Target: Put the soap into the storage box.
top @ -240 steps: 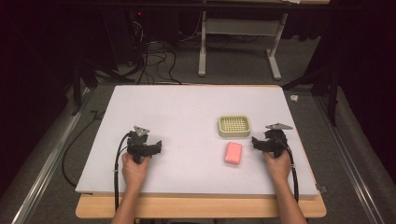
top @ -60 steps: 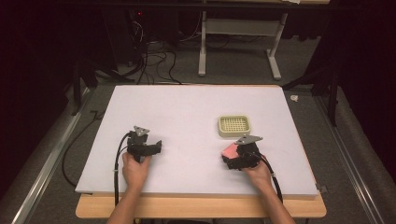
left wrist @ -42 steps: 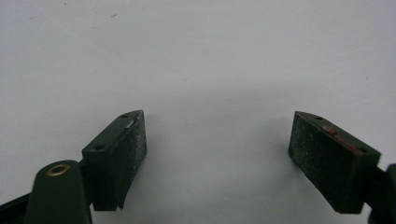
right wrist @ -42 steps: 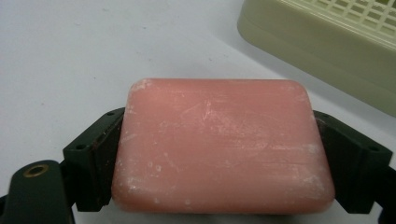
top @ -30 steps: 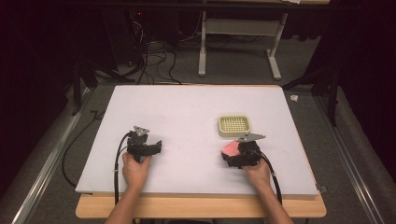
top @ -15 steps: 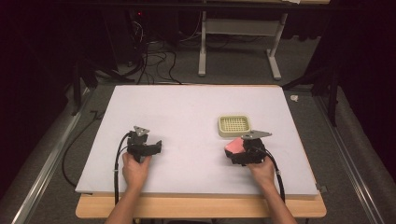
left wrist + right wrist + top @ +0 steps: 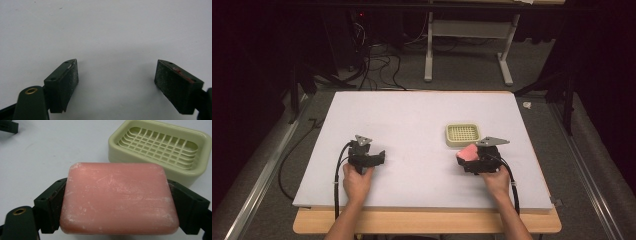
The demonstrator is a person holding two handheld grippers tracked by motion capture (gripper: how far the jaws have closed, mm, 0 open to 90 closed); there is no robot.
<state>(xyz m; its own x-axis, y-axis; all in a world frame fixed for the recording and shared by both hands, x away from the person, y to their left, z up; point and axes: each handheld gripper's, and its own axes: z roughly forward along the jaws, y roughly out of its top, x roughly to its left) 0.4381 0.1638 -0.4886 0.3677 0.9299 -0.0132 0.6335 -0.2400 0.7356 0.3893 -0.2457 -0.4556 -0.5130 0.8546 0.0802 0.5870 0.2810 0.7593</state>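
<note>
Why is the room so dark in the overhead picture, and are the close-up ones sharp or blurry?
High view: light falls on the white table and the surroundings sink into black. Right gripper view: the pink soap and green soap dish are evenly lit, slightly soft. Left gripper view: soft shadow between the jaws of the left gripper.

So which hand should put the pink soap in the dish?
Right. The right gripper already clamps the pink soap, close beside the soap dish. The left gripper is open, empty and farther away.
</note>
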